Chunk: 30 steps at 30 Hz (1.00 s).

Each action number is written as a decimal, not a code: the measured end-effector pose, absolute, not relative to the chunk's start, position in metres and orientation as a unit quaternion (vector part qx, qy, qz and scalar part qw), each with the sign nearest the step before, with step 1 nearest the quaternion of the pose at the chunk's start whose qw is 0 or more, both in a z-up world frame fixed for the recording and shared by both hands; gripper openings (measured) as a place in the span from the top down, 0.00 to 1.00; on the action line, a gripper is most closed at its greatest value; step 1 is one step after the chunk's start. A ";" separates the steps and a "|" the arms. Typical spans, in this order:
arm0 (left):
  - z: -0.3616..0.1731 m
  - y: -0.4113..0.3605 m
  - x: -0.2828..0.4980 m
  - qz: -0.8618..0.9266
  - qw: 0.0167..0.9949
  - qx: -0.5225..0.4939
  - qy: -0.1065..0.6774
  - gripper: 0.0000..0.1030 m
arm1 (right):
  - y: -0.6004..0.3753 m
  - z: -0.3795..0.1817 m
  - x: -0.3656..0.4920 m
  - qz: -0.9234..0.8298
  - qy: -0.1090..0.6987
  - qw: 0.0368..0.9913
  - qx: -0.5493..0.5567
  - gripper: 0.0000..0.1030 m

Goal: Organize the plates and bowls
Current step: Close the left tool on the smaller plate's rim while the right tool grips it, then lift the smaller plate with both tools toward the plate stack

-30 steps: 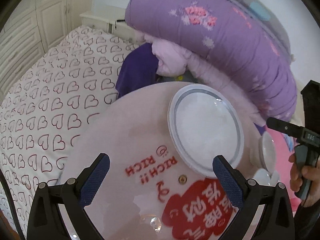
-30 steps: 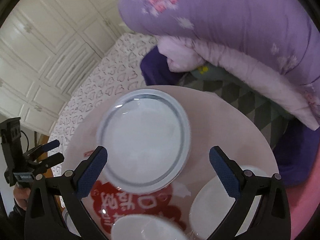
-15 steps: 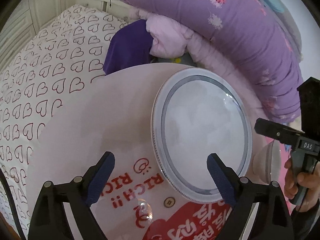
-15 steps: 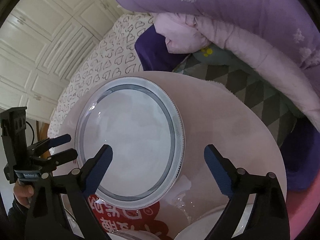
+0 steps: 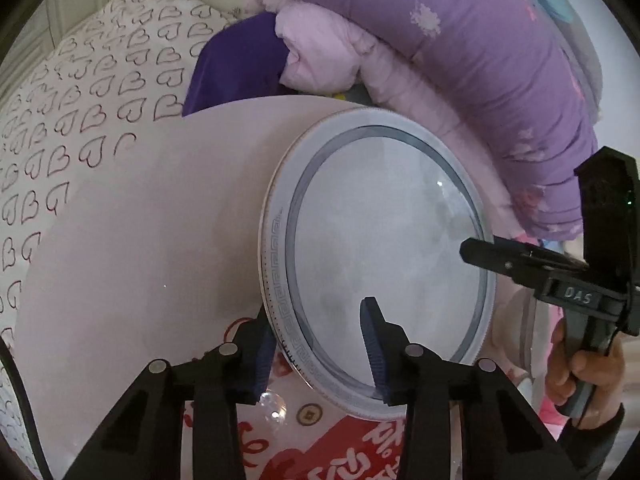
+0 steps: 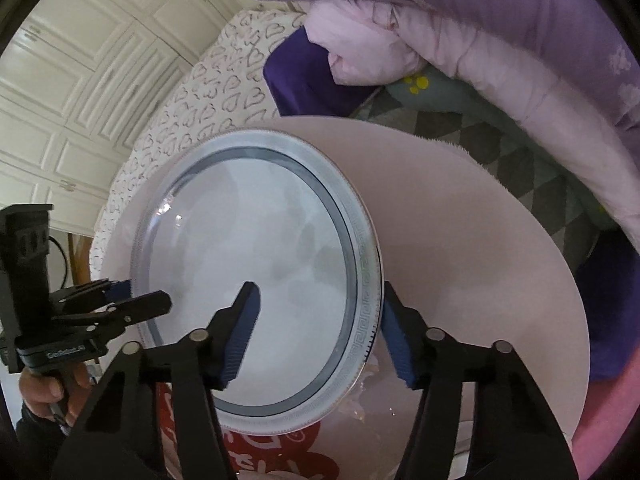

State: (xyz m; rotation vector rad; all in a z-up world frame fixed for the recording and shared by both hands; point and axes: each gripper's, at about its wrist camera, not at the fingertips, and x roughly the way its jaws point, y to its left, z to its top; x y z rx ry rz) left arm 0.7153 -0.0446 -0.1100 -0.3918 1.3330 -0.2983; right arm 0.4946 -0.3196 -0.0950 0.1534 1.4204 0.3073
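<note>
Now we had both grippers on the plate (image 5: pixel 384 256), where half a second earlier their fingers stood wide apart on either side of it. Our left gripper (image 5: pixel 316 344) had narrowed its jaws across the plate's near-left rim: one blue pad sat outside and below the edge, the other over the plate's inner face. We could not tell whether the pads were truly pressing it. Our right gripper (image 6: pixel 316 332) straddled the opposite rim in the same way, one finger over the white centre, the other outside the patterned border; again, contact was unclear. The plate lay just ahead of both sets of fingers, on the round pink table (image 5: pixel 132 248), and filled more of each view than before. Near the right gripper's base a white bowl (image 6: pixel 468 440) showed only as a sliver. Beyond the table lay the heart-print bedsheet (image 5: pixel 80 92), and farthest off the purple quilt (image 5: pixel 480 40) rolled above a pale pink one.
</note>
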 end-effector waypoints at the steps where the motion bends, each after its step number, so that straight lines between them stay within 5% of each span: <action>1: -0.110 -0.045 0.714 -0.137 0.759 -0.177 0.611 0.66 | -0.320 -0.097 0.495 0.138 0.650 0.745 0.066 0.48; 8: -0.114 -0.037 0.710 -0.125 0.761 -0.193 0.606 0.80 | -0.325 -0.098 0.489 0.109 0.644 0.755 0.059 0.70; 30: -0.078 -0.009 0.661 -0.100 0.793 -0.191 0.570 0.80 | -0.295 -0.071 0.450 0.127 0.616 0.775 0.056 0.74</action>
